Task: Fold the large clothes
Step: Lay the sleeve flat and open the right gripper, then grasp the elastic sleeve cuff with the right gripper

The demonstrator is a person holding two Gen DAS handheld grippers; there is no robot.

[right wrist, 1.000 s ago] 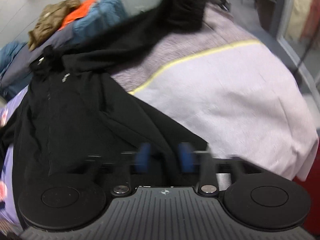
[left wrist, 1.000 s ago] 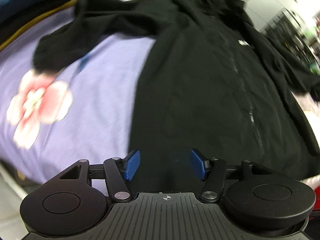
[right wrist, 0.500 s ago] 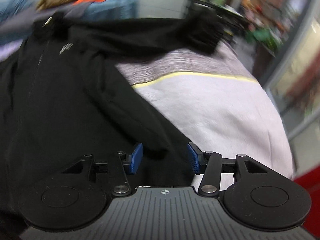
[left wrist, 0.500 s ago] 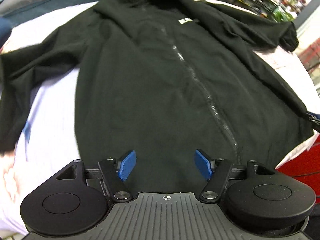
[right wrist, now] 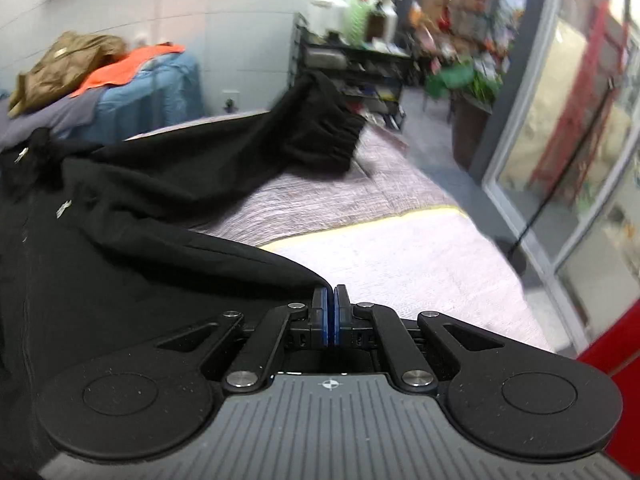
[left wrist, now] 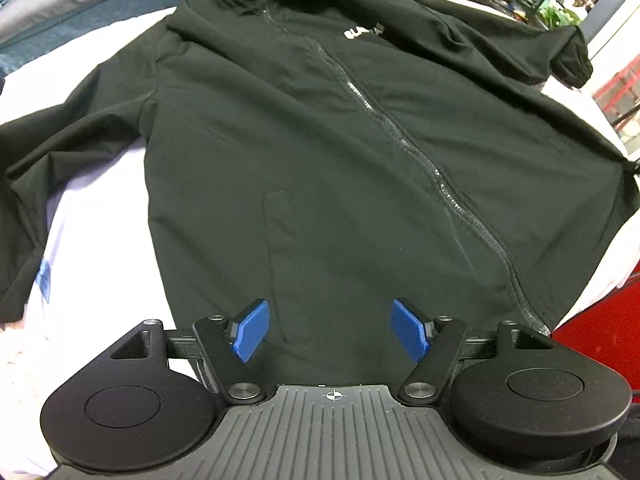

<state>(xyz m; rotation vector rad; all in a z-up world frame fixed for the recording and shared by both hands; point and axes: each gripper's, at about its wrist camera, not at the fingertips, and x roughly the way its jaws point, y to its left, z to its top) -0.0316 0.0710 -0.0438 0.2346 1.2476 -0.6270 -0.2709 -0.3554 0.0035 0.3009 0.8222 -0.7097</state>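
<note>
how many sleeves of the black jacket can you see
2. One sleeve spreads out to the left of the black jacket in the left wrist view; the other sleeve stretches to the upper right, ending in a gathered cuff.

A black zip-up jacket [left wrist: 320, 152] lies face up, spread flat on the bed, zipped shut. Its hood points to 12 o'clock, with sleeves spread toward 9 and 2 o'clock.

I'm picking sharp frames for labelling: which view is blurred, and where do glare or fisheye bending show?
Left wrist view: sharp; the black zip-up hooded jacket bows outward with fisheye bending; mild glare at the top right corner. Right wrist view: the cluttered black shelves and glass door are smeared by blur; the right gripper stays crisp.
</note>
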